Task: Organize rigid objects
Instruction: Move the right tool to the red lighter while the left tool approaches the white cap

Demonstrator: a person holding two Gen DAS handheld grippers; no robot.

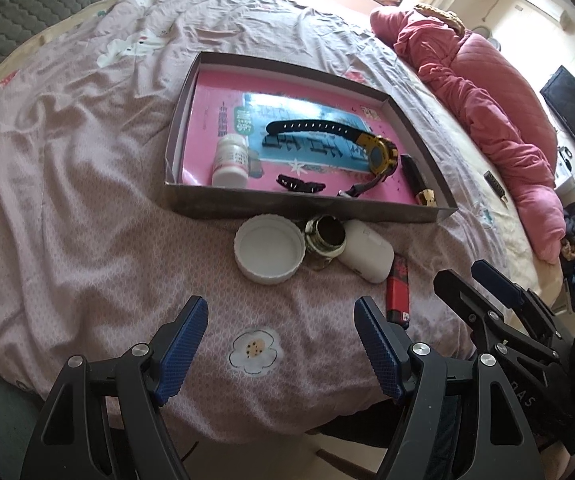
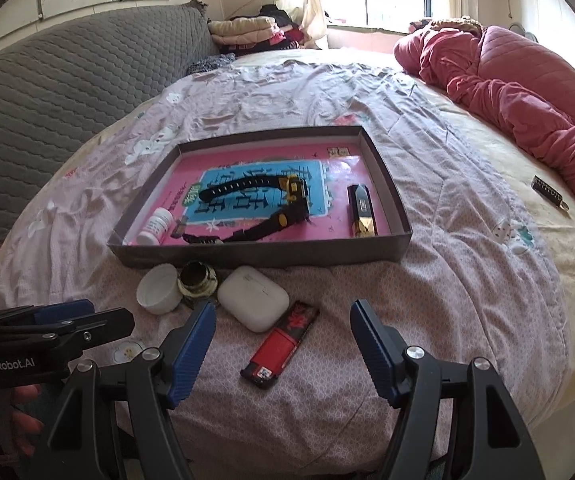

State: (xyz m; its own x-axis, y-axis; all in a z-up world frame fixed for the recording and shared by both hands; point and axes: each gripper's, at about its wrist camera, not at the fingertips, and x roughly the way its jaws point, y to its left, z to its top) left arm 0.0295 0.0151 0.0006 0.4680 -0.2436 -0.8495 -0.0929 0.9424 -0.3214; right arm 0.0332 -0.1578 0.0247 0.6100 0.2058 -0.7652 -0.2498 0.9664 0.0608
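Note:
A shallow grey box (image 1: 303,202) (image 2: 263,254) with a pink lining lies on the bed. Inside it lie a yellow and black watch (image 1: 379,154) (image 2: 293,194), a white pill bottle (image 1: 229,160) (image 2: 155,226), a small black clip (image 1: 301,185) and a dark lighter (image 1: 417,178) (image 2: 361,210). In front of the box lie a white lid (image 1: 269,248) (image 2: 158,288), a small dark jar (image 1: 325,236) (image 2: 197,278), a white earbud case (image 1: 365,254) (image 2: 253,298) and a red lighter (image 1: 398,294) (image 2: 281,344). My left gripper (image 1: 281,312) is open above the sheet. My right gripper (image 2: 283,316) is open over the red lighter.
A rolled pink quilt (image 1: 483,96) (image 2: 527,92) lies along the bed's right side. A grey padded headboard (image 2: 67,92) stands at the left. A small dark object (image 2: 549,194) lies on the bare mattress to the right. The bed's near edge runs just under both grippers.

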